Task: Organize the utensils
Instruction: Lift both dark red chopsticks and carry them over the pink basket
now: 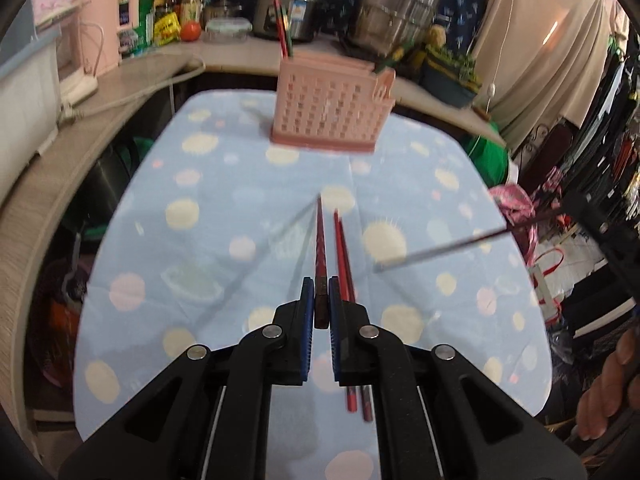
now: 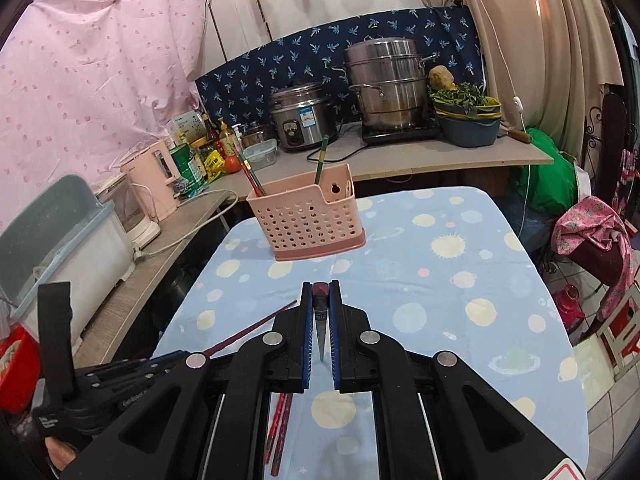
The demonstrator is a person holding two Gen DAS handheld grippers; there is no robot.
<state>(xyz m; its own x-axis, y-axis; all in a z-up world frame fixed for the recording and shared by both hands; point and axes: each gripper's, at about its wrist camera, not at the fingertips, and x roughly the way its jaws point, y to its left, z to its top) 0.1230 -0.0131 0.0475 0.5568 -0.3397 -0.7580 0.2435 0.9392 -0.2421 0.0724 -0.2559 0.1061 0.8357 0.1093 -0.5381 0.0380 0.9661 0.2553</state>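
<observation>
My left gripper (image 1: 319,285) is shut on a dark red chopstick (image 1: 320,248) that points forward above the blue dotted tablecloth (image 1: 224,184). Two red chopsticks (image 1: 345,256) lie on the cloth just right of it, partly hidden under the fingers. My right gripper (image 2: 320,286) is shut on another dark red chopstick (image 2: 321,320), seen almost end-on. From the left wrist view, that right gripper (image 1: 580,210) is at the right edge with its chopstick (image 1: 448,246) slanting down to the left. The pink perforated utensil holder (image 2: 308,216) stands at the table's far end and holds red and green chopsticks (image 2: 253,179).
Behind the table runs a counter (image 2: 400,152) with a rice cooker (image 2: 302,116), a steel steamer pot (image 2: 386,84), a bowl of greens (image 2: 466,118) and bottles. A pink kettle (image 2: 154,176) and a white appliance sit on the left counter. Bags and a chair crowd the right side.
</observation>
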